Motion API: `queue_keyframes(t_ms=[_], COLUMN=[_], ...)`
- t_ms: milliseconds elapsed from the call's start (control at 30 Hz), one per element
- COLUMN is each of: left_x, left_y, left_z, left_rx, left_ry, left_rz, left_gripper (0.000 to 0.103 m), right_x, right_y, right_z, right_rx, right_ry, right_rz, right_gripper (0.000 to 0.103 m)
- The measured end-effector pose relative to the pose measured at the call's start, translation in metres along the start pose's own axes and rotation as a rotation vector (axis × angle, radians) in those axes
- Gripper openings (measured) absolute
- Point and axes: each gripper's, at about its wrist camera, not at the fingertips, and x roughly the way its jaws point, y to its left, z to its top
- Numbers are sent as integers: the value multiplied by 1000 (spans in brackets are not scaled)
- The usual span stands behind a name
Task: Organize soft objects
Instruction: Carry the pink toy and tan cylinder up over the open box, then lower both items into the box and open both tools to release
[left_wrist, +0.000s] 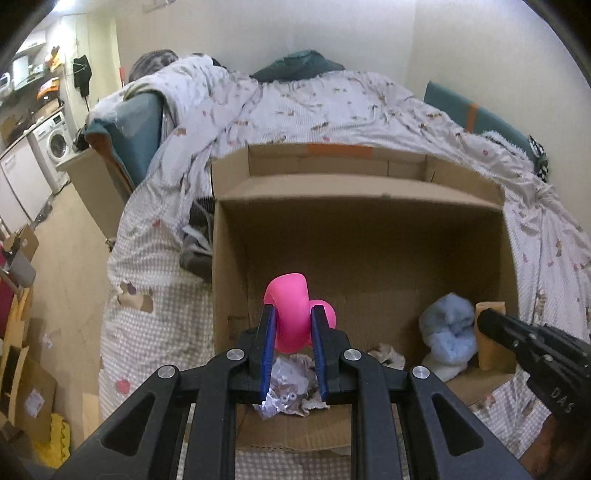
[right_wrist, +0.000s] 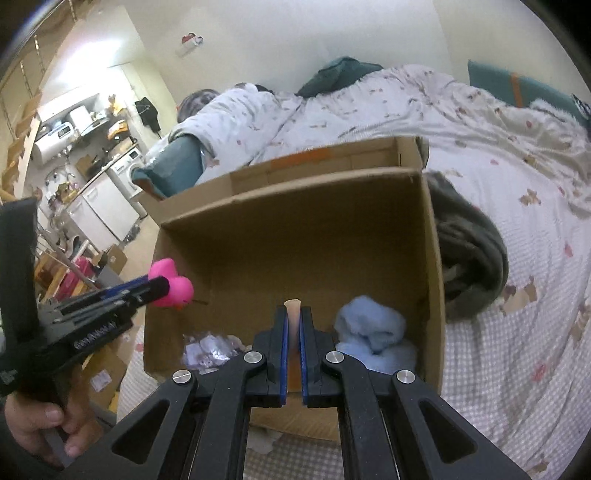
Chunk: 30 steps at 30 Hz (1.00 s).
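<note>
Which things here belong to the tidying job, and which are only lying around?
Job:
- pink rubber duck, in left tongs
- tan foam piece, in right tongs
- light blue plush
- cardboard box

Lying around:
- dark blanket
- washing machine

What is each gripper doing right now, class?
Left gripper: shut on pink duck.
Right gripper: shut on tan block.

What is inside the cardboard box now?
Inside the cardboard box lie a light blue fluffy item and a crumpled clear bag. The floor beneath them and behind the left tool is hidden.
</note>
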Motion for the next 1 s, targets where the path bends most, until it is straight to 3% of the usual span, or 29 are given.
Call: queue_keyframes(t_ms=[667, 1000], left_x=[22, 26], left_y=[-6, -2], left_z=[-18, -20], left_rx=[44, 25], left_ry=[45, 60], left_rz=[-14, 17], left_gripper=[17, 17], right_x=[11, 14], right_y=[1, 2], right_z=[-6, -6], right_rx=[-2, -5], right_ry=[31, 40], right_rz=[-7, -13], right_gripper=[7, 7])
